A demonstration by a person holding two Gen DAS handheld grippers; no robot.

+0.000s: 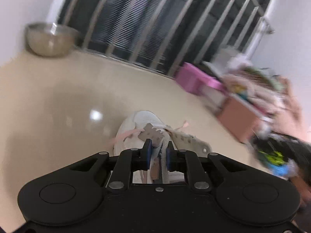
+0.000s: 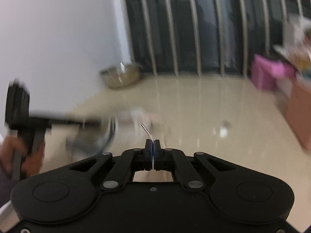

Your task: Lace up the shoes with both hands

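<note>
The white shoe (image 1: pixel 140 130) is lying on the cream floor (image 1: pixel 58 97), toe pointing away. The left gripper (image 1: pixel 158 145) is pinching its collar; the right gripper (image 2: pixel 152 142) is clenching a lace tip (image 2: pixel 146 130).

bare floor (image 1: pixel 58 97) left, clutter (image 1: pixel 252 97) right

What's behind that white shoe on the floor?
Behind the white shoe lies bare cream floor, then a steel bowl against the wall and a metal railing. The left gripper grips the shoe's upper and covers its rear part.
</note>
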